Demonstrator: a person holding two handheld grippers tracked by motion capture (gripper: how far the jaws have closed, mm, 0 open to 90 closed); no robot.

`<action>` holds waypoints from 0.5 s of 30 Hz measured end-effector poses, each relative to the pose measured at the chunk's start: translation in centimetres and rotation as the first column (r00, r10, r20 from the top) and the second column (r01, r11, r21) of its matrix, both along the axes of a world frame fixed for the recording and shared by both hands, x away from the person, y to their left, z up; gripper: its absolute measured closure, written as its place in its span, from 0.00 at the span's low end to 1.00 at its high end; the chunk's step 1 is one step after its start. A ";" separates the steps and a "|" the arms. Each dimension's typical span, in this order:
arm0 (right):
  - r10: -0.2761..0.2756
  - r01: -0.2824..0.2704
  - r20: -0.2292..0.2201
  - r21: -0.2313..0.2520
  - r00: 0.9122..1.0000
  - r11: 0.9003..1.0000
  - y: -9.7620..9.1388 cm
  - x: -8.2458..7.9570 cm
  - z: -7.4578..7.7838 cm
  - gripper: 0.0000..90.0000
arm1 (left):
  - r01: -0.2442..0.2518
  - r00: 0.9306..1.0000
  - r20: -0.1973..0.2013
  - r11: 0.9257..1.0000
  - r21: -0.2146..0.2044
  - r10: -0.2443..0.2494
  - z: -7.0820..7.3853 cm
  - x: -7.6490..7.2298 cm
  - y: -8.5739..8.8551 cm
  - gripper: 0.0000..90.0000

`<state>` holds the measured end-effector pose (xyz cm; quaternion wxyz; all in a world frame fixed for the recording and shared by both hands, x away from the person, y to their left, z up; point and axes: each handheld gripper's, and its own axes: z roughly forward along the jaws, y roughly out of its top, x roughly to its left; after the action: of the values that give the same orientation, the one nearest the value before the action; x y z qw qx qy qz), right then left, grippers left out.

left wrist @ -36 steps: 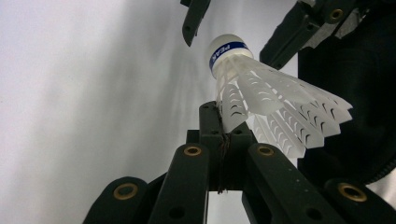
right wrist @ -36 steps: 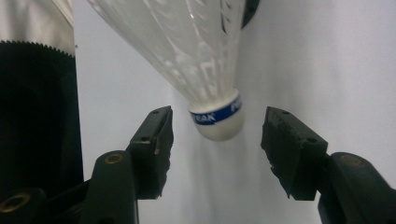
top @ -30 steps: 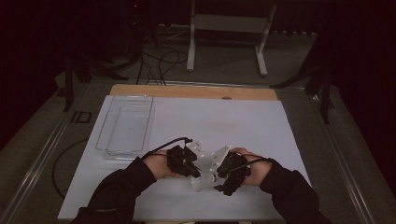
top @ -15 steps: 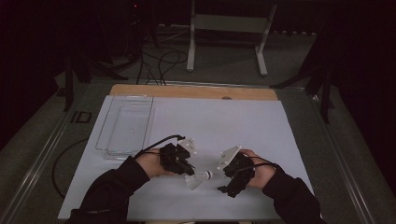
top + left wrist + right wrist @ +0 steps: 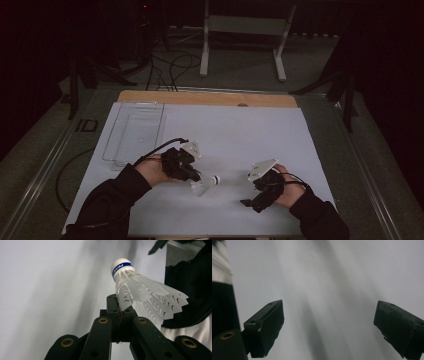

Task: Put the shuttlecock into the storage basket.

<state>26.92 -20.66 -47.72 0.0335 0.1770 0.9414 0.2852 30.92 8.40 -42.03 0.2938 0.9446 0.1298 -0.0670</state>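
Parting from the huddle they formed a second ago at the desk's near middle, the two hands now sit well apart: the left gripper [image 5: 192, 176] keeps its jaws clamped on the feather skirt of the white plastic shuttlecock with a blue-banded cork tip [image 5: 140, 293], while the right gripper [image 5: 252, 202] has just been opening, its jaws now wide with nothing between them. I judge the handover done, the shuttlecock resting with the left hand alone. It hovers near the 6 o'clock side of the white desk sheet [image 5: 235, 130], cork pointing toward 3 o'clock. Toward 10 o'clock lies the clear rectangular plastic tray [image 5: 135, 135], close to the sheet's left edge; the stretch between is bare. The right gripper sits near the sheet's 5 o'clock corner, with little margin before the edge.
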 end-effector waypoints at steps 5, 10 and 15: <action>-0.020 0.020 0.040 0.019 0.999 1.000 -0.8 -0.3 -0.1 0.10 | -0.004 1.000 0.012 1.000 -0.001 0.004 0.6 0.1 0.5 1.00; -0.070 0.067 0.064 0.046 0.996 0.997 -2.4 -0.4 -0.5 0.10 | -0.028 1.000 0.014 1.000 -0.014 0.028 1.3 0.3 1.4 1.00; -0.094 0.089 0.070 0.068 0.993 0.994 -3.5 -0.5 -0.9 0.10 | -0.042 0.999 0.021 0.999 -0.014 0.042 1.7 0.6 2.3 1.00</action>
<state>26.47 -24.20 -48.65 0.0753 0.2104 0.9207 0.3198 31.51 10.66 -40.37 0.3029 0.9404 0.1460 -0.0514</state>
